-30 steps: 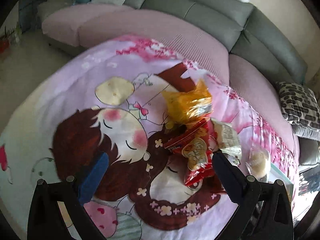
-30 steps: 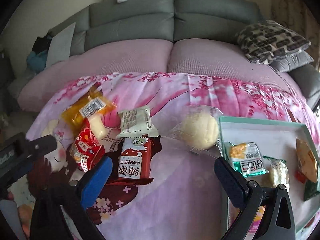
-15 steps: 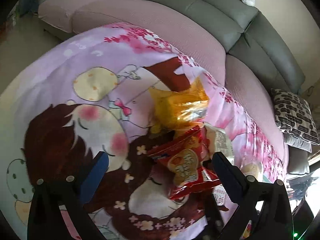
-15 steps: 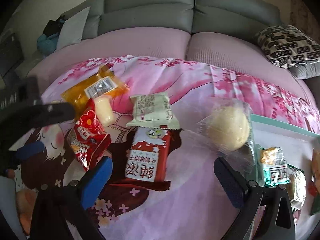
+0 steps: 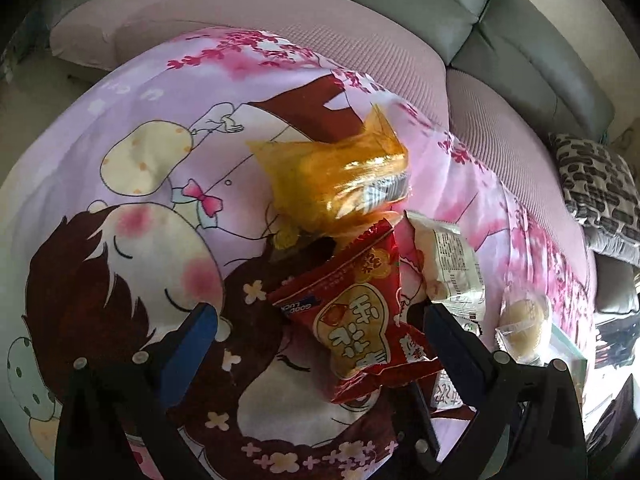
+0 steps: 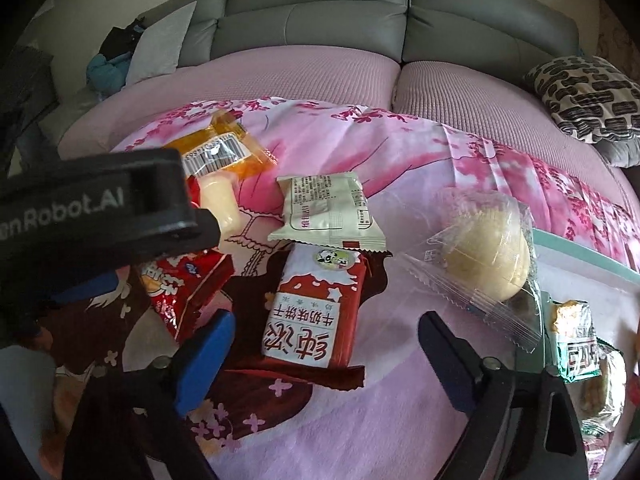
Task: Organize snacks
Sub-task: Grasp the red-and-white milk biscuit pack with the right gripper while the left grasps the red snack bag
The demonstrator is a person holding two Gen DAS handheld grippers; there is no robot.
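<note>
Snacks lie on a pink cartoon blanket. A red puffed snack bag (image 5: pixel 360 320) lies between the open fingers of my left gripper (image 5: pixel 320 320), with an orange packet (image 5: pixel 336 176) beyond it. In the right wrist view, a red milk biscuit packet (image 6: pixel 316 312) lies between the open fingers of my right gripper (image 6: pixel 328 340). A white packet (image 6: pixel 326 210) lies behind it and a round bun in clear wrap (image 6: pixel 486 248) to the right. The left gripper's body (image 6: pixel 92 208) reaches in from the left over the red bag (image 6: pixel 184 284).
A teal-rimmed tray (image 6: pixel 584 252) at the right holds several wrapped snacks, among them a green-white packet (image 6: pixel 576 340). A grey sofa (image 6: pixel 360 12) with pink seat cushions lies behind. A patterned pillow (image 6: pixel 588 96) sits at the far right.
Both grippers have moved forward and down toward the snacks. The left one now straddles the red bag and looms large in the right wrist view. Both stay open.
</note>
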